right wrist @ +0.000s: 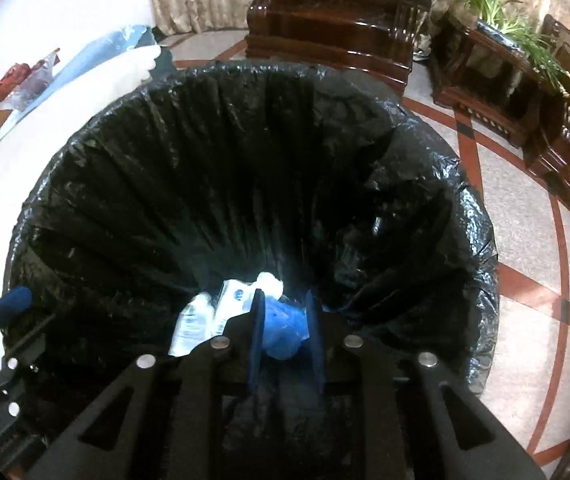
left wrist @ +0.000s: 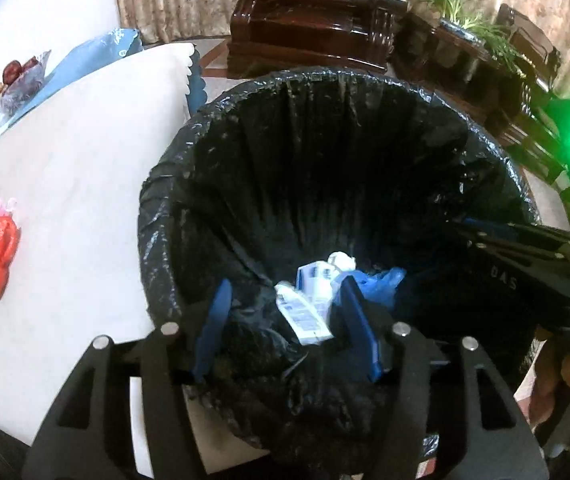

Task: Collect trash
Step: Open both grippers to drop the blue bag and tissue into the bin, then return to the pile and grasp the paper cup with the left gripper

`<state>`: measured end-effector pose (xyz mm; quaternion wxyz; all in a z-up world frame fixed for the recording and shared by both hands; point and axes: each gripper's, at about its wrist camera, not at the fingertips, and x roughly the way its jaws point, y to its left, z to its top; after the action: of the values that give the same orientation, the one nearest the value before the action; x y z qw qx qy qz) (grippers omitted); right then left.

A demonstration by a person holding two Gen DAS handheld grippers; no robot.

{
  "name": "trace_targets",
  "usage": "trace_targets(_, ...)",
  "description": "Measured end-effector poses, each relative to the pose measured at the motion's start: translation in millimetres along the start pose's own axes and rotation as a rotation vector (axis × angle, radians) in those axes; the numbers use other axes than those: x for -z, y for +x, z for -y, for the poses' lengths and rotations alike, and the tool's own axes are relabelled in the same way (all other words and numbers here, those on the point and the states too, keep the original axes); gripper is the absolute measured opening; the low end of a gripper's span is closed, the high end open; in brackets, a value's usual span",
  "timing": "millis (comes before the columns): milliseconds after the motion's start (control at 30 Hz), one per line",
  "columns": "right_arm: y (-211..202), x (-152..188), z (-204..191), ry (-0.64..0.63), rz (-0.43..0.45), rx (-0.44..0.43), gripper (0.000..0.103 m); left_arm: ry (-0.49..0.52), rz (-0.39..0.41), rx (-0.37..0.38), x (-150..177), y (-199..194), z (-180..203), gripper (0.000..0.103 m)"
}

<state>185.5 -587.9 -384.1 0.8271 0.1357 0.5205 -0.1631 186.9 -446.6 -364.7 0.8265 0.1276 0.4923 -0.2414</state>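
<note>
Both grippers over the bin (left wrist: 157, 216). Left gripper (left wrist: 285, 320) jaws apart, nothing held; white wrappers (left wrist: 305, 308) lie at the bottom. Right gripper (right wrist: 285, 332) jaws slightly apart, blue wad (right wrist: 283, 328) between them, contact unclear. Open wider, lift straight out. "DAS" readable on right gripper; wrapper print illegible.

A crinkled, glossy black plastic bin liner (right wrist: 213, 184) lines the round bin. Deep inside lie a glossy white printed wrapper (left wrist: 305, 312), a crumpled white paper wad (right wrist: 269, 282) at its 1 o'clock, and a thin, wrinkled blue plastic bag (right wrist: 283, 330). At 12 o'clock, a dark polished wooden armchair (left wrist: 309, 12) gleams. At 9 o'clock, a matt white cloth table cover (left wrist: 85, 152) lies smooth. The gripper frames are matt black plastic with bright metal pins.
</note>
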Motion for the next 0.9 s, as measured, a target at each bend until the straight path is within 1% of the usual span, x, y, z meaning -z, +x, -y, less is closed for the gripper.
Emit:
trace_targets(133,-8.4,2.2,0.3,-0.014,0.003,0.006,0.021,-0.021,-0.008,0.012,2.6,-7.1,-7.0,0.056)
trace_targets(200,-15.6,1.4,1.0,-0.013,0.011,0.008,0.021,-0.019,0.007,0.009,3.2,-16.1,-9.2,0.057)
trace_targets(300,-33.5,0.2,-3.2,-0.016,0.032,0.001,0.024,-0.015,0.027,0.002,5.0,-34.8,-16.7,0.063)
trace_targets(400,-56.1,1.0,-17.9,-0.027,0.060,-0.007,0.027,-0.036,0.069,-0.011,8.4,-64.9,-36.7,0.066)
trace_targets(467,-74.3,1.3,-34.7,-0.041,0.087,-0.020,0.028,-0.048,0.091,-0.015,11.5,-82.5,-52.1,0.067)
trace_targets(533,-91.5,3.4,-53.2,-0.058,0.112,-0.029,0.032,-0.067,0.119,-0.027,16.8,-101.8,-72.8,0.069)
trace_targets(600,-107.7,5.5,-74.3,-0.074,0.137,-0.041,0.039,-0.088,0.140,-0.041,22.9,-119.5,-95.5,0.071)
trace_targets(667,-120.8,6.5,-94.0,-0.092,0.157,-0.059,0.040,-0.107,0.162,-0.062,30.6,-136.5,-122.2,0.072)
trace_targets(733,-135.1,8.3,-122.8,-0.124,0.178,-0.067,0.040,-0.121,0.175,-0.080,36.6,-147.5,-143.3,0.072)
trace_targets(767,-139.6,9.7,-132.6,-0.137,0.188,-0.066,0.041,-0.134,0.186,-0.099,42.5,-156.1,-160.8,0.074)
trace_targets(800,-146.4,11.5,-150.3,-0.159,0.204,-0.066,0.041,-0.140,0.195,-0.115,45.9,-161.6,-171.7,0.076)
trace_targets(867,-153.3,14.9,-176.8,-0.190,0.219,-0.082,0.041,-0.158,0.205,-0.159,56.4,-173.6,-202.2,0.076)
trace_targets(900,-155.0,17.1,-188.1,-0.203,0.225,-0.090,0.042,-0.166,0.206,-0.170,60.5,-177.6,-214.0,0.076)
